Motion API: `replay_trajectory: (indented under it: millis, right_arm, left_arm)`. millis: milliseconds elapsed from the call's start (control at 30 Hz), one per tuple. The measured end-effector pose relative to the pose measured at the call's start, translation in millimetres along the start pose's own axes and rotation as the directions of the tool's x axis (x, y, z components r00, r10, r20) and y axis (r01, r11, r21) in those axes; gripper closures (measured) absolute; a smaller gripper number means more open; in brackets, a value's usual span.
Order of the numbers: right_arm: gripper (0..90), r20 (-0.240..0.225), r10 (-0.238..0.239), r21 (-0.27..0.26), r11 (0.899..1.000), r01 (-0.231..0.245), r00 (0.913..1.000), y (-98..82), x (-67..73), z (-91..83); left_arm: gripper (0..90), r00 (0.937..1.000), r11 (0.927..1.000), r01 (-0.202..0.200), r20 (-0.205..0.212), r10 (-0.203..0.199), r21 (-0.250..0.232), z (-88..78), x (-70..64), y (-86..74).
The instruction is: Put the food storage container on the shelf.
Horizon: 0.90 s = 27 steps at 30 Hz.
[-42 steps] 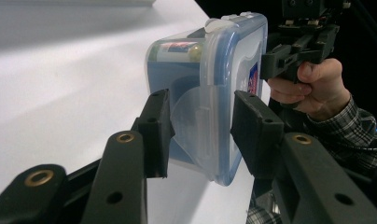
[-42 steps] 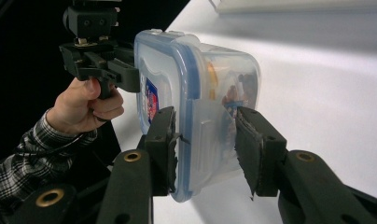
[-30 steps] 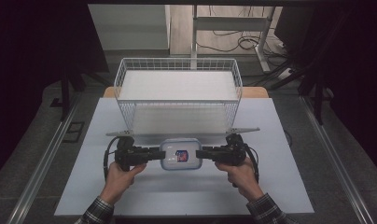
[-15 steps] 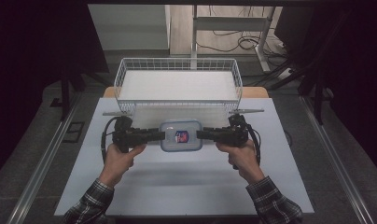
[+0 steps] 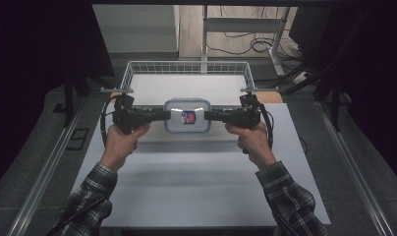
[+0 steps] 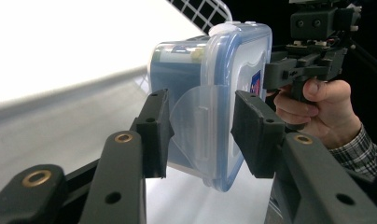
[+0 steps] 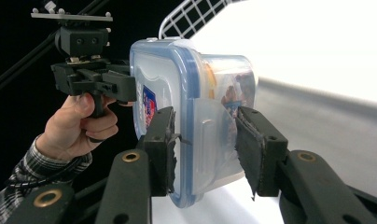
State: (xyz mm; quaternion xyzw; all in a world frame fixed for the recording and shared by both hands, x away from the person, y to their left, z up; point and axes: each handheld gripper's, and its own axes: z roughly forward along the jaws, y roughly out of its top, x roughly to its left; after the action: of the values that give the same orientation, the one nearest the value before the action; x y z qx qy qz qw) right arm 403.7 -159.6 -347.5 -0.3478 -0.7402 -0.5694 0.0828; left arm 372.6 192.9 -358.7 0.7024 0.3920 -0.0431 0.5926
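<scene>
A clear plastic container with a blue-rimmed lid (image 5: 187,116) hangs in the air between my two grippers, just in front of the wire basket (image 5: 186,64). My left gripper (image 5: 167,116) is shut on its left end and my right gripper (image 5: 207,116) on its right end. In the left gripper view the jaws (image 6: 200,130) clamp the lid edge and latch flap of the container (image 6: 224,84), with the right gripper (image 6: 312,70) beyond. In the right gripper view the jaws (image 7: 205,140) pinch the opposite flap of the container (image 7: 177,93). Some contents show dimly through its wall.
The white wire basket stands at the back of the white table (image 5: 196,187), with a pale floor inside. Dark surroundings, metal rails and a stand with cables lie beyond the table's edges.
Both grippers have carried the container up off the table and forward, from near the front of the basket to level with its rim.
</scene>
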Motion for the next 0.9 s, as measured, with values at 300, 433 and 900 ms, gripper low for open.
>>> replay_trajectory:
  millis: [300, 433, 900]
  right_arm:
    - [58.0, 0.011, -0.006, -0.015, 1.0, 0.007, 0.9999, 39.6, -6.3, 4.6]
    - [57.9, 0.023, 0.001, -0.019, 1.0, 0.0, 0.9997, 51.4, -12.6, 7.8]
    - [57.6, 0.037, 0.054, -0.026, 0.998, -0.053, 0.9979, 66.7, -43.7, 18.4]
  left_arm:
    - [57.3, 0.9999, 0.9998, -0.005, -0.015, 0.005, -0.018, 2.1, 10.2, 36.8]
    - [57.2, 0.9999, 0.9997, 0.007, -0.013, -0.008, -0.023, 6.5, 18.7, 47.6]
    - [57.0, 0.9984, 0.9983, 0.053, -0.018, -0.054, -0.024, 25.9, 45.8, 57.0]
